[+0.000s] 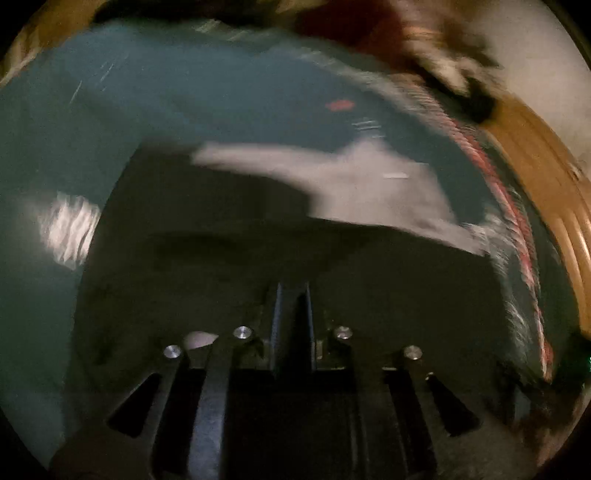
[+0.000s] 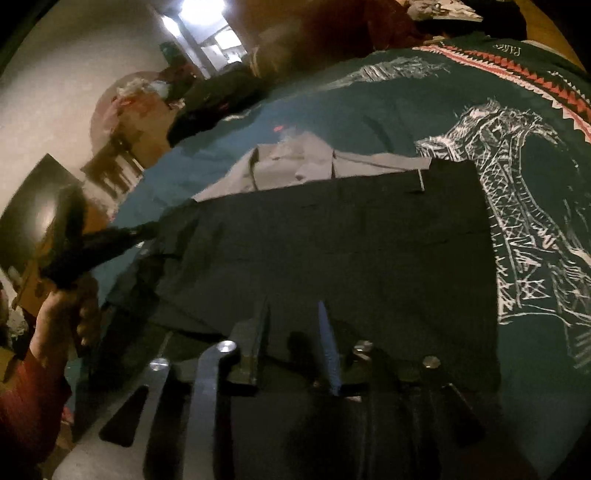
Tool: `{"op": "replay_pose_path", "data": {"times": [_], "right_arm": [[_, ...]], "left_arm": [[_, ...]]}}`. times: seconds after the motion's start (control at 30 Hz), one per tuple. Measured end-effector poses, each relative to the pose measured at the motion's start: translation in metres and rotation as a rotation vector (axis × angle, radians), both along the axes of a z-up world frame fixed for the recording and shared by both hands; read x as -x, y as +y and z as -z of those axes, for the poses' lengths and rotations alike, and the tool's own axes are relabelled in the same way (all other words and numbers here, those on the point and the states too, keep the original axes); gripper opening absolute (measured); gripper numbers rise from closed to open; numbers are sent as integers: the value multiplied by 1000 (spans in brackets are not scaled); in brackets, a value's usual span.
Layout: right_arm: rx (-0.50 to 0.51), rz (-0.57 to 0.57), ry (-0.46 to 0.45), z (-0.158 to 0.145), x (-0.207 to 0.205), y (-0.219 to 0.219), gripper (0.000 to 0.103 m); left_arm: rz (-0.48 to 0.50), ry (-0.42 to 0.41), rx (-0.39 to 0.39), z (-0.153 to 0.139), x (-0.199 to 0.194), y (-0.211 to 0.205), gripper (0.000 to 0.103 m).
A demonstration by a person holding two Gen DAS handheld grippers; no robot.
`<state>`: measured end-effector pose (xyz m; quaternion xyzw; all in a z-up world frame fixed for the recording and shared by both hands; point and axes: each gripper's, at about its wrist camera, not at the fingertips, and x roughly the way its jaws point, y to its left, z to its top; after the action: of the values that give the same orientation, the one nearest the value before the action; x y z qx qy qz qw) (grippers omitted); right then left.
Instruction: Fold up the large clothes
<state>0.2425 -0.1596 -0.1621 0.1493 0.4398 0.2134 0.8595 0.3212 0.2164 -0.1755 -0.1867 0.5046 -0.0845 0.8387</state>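
A dark garment lies flat on a teal bedspread, squared off at its far right corner. Behind it lies a grey garment, partly covered by the dark one. My right gripper hovers over the dark garment's near edge, open, with nothing pressed between its fingers. At the left, a hand holds my left gripper, whose tip meets the dark garment's left edge. In the blurred left wrist view my left gripper is shut, with the dark garment spread around it and the grey garment beyond.
The bedspread carries a white tower print and a red and white patterned border at the right. A dark heap sits at the bed's far left edge. A red sleeve is at the lower left. A lit doorway is behind.
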Motion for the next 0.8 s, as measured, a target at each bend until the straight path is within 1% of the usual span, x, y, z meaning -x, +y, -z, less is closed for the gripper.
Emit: {"op": "replay_pose_path", "data": {"times": [0.03,0.07,0.1,0.13,0.17,0.2,0.23,0.27,0.3,0.33,0.37,0.43,0.47,0.5,0.53,0.57,0.6,0.63,0.7,0.8], "right_arm": [[-1,10,18,7,-5,-1,37],[-2,24,47,18,-10,-4,37],[-11,30,75,28,-15,-7,35],[-38,24,104,39,-20,-11,30],[-62,24,109,43,-21,-15,28],[-82,23,113,44,-22,-18,28],[-95,16,123,42,-21,-23,28],[-95,12,128,40,-19,-26,29],[-79,18,134,36,-13,-33,31],[-59,29,138,33,-7,-40,36],[-42,44,146,29,3,-52,38],[-63,61,176,23,29,-80,39],[-80,68,201,19,51,-97,41],[-85,73,223,17,72,-110,43],[-90,73,243,15,90,-120,43],[-102,73,273,15,114,-131,44],[-117,73,308,17,136,-140,44],[-123,69,339,19,156,-146,44],[-105,59,373,24,187,-150,44],[-99,31,399,33,219,-147,44]], "left_arm": [[-16,5,44,5,-1,9,1],[-31,6,140,8,-1,24,1],[-50,0,171,6,2,34,1],[-57,-12,178,2,7,41,1],[-62,-19,160,-2,12,45,1],[-78,-20,97,-7,18,51,1],[-73,-26,72,-12,29,59,1],[-78,-14,27,-16,41,68,2],[-87,0,-41,-22,53,76,2],[-80,1,-64,-25,65,81,2],[-53,-3,-58,-32,86,87,2],[6,-11,-65,-43,123,91,4],[35,-6,-71,-48,140,90,13],[77,12,-67,-51,166,89,33],[98,25,-53,-51,183,89,47],[122,33,-23,-52,207,89,69],[136,34,2,-52,223,88,74],[143,38,21,-52,237,88,74],[136,47,66,-52,262,92,74],[89,58,138,-50,278,103,74]]}}
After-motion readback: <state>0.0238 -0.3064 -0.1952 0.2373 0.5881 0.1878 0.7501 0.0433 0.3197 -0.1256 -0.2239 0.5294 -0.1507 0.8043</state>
